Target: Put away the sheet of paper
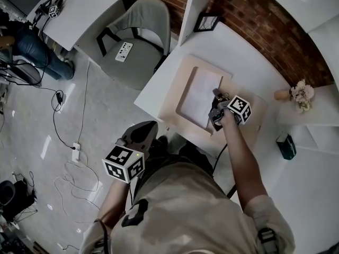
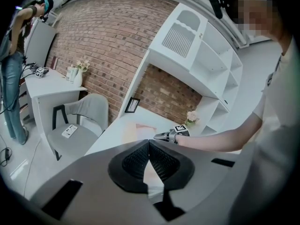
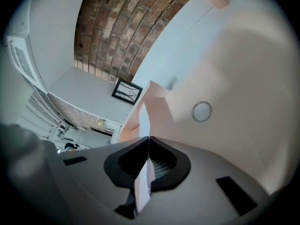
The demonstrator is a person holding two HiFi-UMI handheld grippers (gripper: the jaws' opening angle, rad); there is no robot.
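At the far left of the head view we see a person in jeans (image 1: 32,49) beside a second white desk (image 1: 85,7). At 3 o'clock from them stands a grey chair (image 1: 135,36) with a white remote-like slab (image 1: 124,51) lying on its seat.

At 6 o'clock from the chair, off the desk edge and over the floor, we hold the left gripper (image 1: 142,134). In its own view the left gripper (image 2: 149,142) has its pads pressed together at the tips, with nothing between them.

At 1 o'clock from it, a pale beige tray (image 1: 175,97) lies on the white desk (image 1: 254,62). The sheet of paper (image 1: 200,97) lies flat in the tray's recess. A black picture frame (image 1: 207,21) leans at 12 o'clock from the tray, against the brick wall (image 1: 249,15).

The right gripper (image 1: 217,100) sits at the paper's 3 o'clock edge. In the right gripper view the right gripper (image 3: 149,140) is closed on the sheet of paper (image 3: 143,121), which runs edge-on between the pads. A round snap (image 3: 201,111) shows on the beige surface beyond.

At 3 o'clock from this gripper stands a small vase of flowers (image 1: 299,94). A dark green container (image 1: 286,146) stands at 6 o'clock from the vase.
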